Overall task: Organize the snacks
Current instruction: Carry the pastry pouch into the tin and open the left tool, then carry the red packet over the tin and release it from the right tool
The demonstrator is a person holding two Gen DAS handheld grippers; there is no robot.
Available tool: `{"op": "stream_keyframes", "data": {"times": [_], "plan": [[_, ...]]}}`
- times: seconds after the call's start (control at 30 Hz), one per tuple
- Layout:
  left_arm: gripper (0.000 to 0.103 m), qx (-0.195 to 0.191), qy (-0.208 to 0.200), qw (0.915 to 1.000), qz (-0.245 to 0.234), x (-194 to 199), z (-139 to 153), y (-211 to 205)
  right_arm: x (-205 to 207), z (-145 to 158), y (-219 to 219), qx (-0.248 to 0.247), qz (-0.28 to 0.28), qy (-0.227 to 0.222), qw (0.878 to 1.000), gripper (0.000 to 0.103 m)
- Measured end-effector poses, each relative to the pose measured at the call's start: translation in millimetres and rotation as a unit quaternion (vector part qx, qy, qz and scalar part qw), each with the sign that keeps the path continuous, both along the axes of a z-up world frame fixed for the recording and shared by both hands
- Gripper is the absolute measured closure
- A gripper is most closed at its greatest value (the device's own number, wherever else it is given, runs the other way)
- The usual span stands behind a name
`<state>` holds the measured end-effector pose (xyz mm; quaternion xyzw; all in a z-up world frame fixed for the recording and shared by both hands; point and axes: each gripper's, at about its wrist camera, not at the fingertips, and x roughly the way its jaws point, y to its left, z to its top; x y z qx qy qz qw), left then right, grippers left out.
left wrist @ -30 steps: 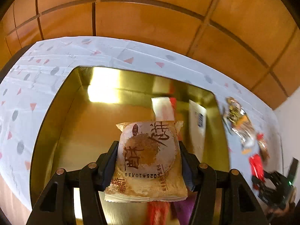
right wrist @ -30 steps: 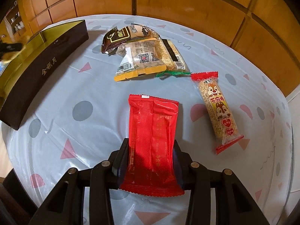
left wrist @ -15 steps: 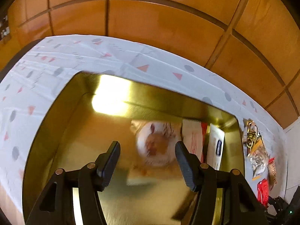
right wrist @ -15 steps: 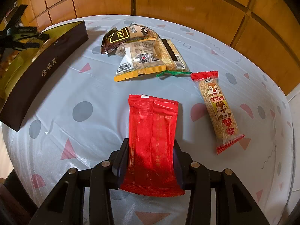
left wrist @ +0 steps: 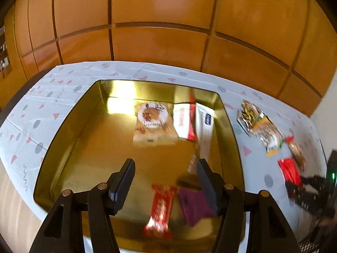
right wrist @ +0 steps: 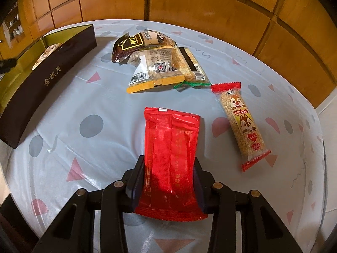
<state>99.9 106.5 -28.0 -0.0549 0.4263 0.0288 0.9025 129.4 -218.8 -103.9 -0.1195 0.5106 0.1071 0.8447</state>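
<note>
Your left hand-held gripper is hovering above the gold tin, with its two fingers spread wide and nothing between them. Your right hand-held gripper is clamping the red packet by its near end, and the far part of the packet is lying on the desk.

Inside the tin, the round pastry packet is lying near the far wall. Just beside it on the right, a white and red packet and a white packet are standing against the right wall. Nearer to your left fingers, a red candy wrapper and a purple packet are resting on the gold floor, which is reflecting a bright light near the far corner. This view is a little blurred, so you cannot read the print.

The desk is wearing a pale cloth with grey dots and pink triangles, and a clear film is shining over it. In the right wrist view, the dark outside wall of the tin is showing gold characters at the left. A pile of three packets is lying in the middle far part of the desk, and the squirrel bar is lying apart at the right of the red packet. Behind the desk, wooden panels in orange-brown colour are covering the wall, and a white wall part is showing at the right edge.
</note>
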Motion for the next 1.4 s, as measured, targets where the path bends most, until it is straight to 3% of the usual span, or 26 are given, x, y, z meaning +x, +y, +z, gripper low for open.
{"op": "stream_keyframes", "data": {"times": [0.37, 0.6, 0.77, 0.9, 1.17, 1.4], "plan": [[0.041, 0.009, -0.006, 0.9999, -0.002, -33.4, -3.7, -4.6, 3.0, 3.7, -3.9, 0.043, -0.035, 0.022, 0.998, 0.062], [0.041, 0.013, -0.01, 0.9998, 0.008, -45.1, -2.7, 2.0, -5.0, 3.4, 7.1, 0.096, -0.053, 0.035, 0.993, 0.062], [0.041, 0.012, -0.014, 0.9997, 0.015, -50.0, 0.9, 8.9, -4.6, 6.4, 0.7, 0.194, -0.08, 0.063, 0.976, 0.063], [0.041, 0.003, -0.015, 0.9997, 0.02, -53.1, 2.1, 12.7, -8.0, 3.9, 1.8, 0.219, -0.102, 0.062, 0.968, 0.062], [0.041, -0.004, -0.019, 0.9993, 0.033, -55.6, 1.4, 21.6, -8.8, -0.9, -14.2, 0.303, -0.137, 0.08, 0.94, 0.063], [0.041, -0.01, -0.018, 0.9989, 0.043, -58.6, -1.7, 28.6, -9.1, -0.4, -10.6, 0.293, -0.132, 0.072, 0.944, 0.063]]}}
